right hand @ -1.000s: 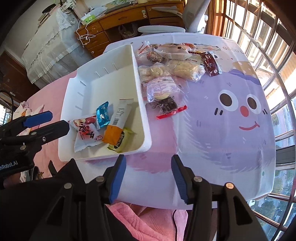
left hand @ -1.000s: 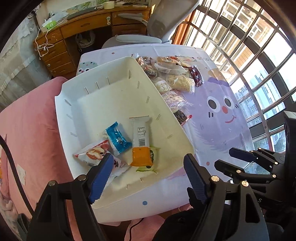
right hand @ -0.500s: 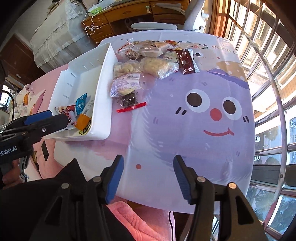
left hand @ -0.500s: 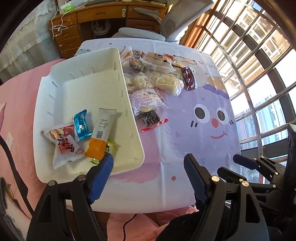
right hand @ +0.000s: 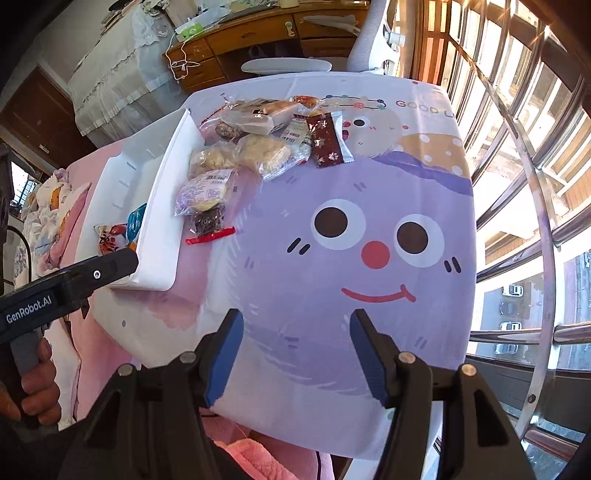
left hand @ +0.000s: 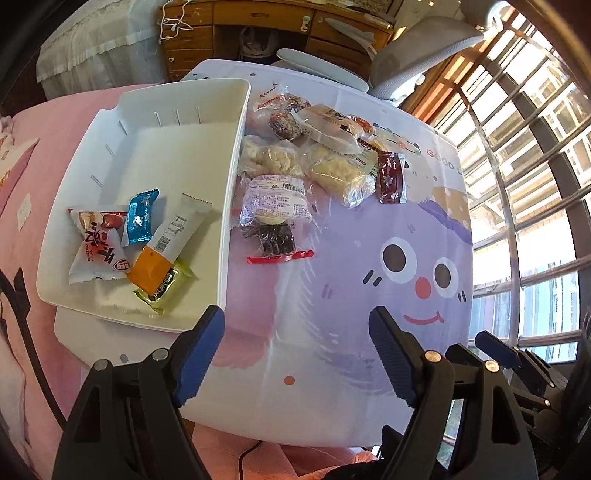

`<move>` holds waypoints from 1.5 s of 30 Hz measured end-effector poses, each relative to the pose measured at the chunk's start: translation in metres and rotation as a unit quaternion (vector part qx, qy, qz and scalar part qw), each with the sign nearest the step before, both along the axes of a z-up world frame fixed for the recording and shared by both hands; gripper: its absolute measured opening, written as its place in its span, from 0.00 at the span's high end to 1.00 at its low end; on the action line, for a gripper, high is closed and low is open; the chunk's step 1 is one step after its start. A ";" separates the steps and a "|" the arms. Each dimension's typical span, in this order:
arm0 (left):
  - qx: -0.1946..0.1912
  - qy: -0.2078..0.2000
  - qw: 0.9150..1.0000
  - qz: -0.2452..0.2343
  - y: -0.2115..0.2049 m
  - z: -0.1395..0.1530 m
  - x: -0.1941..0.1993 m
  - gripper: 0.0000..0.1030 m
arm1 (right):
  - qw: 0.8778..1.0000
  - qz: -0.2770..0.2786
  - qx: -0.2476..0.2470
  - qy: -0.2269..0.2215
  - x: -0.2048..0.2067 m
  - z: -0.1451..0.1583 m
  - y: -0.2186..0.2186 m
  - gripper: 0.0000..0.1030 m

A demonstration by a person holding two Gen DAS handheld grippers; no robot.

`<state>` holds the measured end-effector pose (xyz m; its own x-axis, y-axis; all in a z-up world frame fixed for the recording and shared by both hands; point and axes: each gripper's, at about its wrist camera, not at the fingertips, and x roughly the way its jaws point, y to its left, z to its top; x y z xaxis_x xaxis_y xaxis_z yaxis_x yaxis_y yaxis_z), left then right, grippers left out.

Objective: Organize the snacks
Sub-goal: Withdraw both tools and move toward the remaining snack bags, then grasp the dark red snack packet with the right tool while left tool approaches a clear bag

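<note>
A white bin (left hand: 177,140) sits on the table's left and holds several snack packets: a red-and-white one (left hand: 98,245), a blue one (left hand: 140,216) and an orange-and-white bar (left hand: 166,243). More packets lie in a pile (left hand: 314,155) to the bin's right, the nearest a dark snack with a red strip (left hand: 275,242). The bin (right hand: 155,221) and pile (right hand: 258,147) also show in the right wrist view. My left gripper (left hand: 295,354) is open and empty above the table's near edge. My right gripper (right hand: 295,358) is open and empty, further right.
The table carries a purple cartoon-face cloth (right hand: 369,240). A grey chair (left hand: 406,55) and a wooden desk (left hand: 277,22) stand behind it. Window bars (right hand: 535,184) run along the right. Pink bedding (left hand: 22,184) lies to the left.
Both grippers have swung right, from over the bin to over the table's near edge. Both stay open and empty. The snacks have not moved.
</note>
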<state>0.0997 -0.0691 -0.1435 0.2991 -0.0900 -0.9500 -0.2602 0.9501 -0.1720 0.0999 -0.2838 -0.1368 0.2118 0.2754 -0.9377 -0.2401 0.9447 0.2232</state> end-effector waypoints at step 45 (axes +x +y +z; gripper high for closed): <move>0.018 0.071 0.937 0.341 0.043 -0.117 0.140 0.22 | 0.994 0.038 -0.006 -0.106 0.181 -0.116 0.031 0.41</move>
<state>0.2396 -0.0260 -0.2606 0.1459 0.1086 -0.9833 -0.8271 0.5587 -0.0610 0.2805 -0.2530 -0.2528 0.3842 0.2881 -0.8771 -0.3523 0.9239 0.1492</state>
